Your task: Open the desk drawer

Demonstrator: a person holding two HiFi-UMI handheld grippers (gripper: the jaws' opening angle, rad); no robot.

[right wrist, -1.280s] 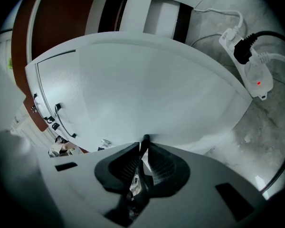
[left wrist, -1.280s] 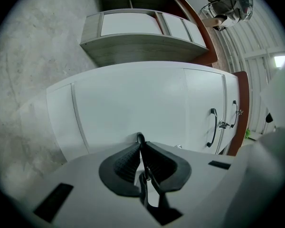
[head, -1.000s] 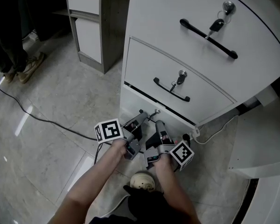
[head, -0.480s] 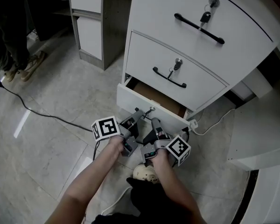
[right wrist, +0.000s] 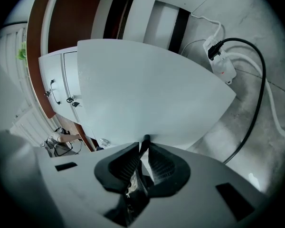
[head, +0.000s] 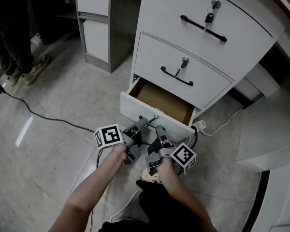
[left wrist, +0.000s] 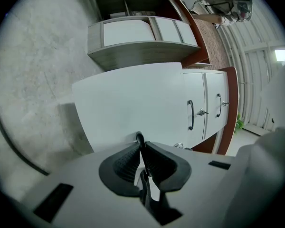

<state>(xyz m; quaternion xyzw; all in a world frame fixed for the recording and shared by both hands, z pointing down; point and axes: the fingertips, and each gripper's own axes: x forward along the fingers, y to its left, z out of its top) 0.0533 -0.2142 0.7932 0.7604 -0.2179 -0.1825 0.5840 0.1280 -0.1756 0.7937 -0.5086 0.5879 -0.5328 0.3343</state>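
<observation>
The white bottom drawer [head: 133, 110] of the desk cabinet stands pulled out, and its brown inside [head: 164, 102] shows in the head view. My left gripper [head: 140, 125] and right gripper [head: 158, 130] sit side by side at the drawer front. Each is shut on the drawer's thin black handle. In the left gripper view the handle [left wrist: 140, 138] runs between the ribbed pads of the left gripper [left wrist: 142, 148]. The right gripper view shows the handle [right wrist: 145, 141] pinched the same way by the right gripper [right wrist: 143, 151], with the drawer front [right wrist: 152, 94] filling the frame.
Above are the shut middle drawer [head: 183, 71] and top drawer [head: 203, 21], each with a key in its lock. A white power strip [head: 199, 125] and cables lie right of the drawer. A black cable [head: 38, 115] crosses the floor at left, near a bystander's shoes [head: 34, 69].
The bottom drawer has slid out from nearly shut to well open. Both grippers have moved back towards me with the handle held.
</observation>
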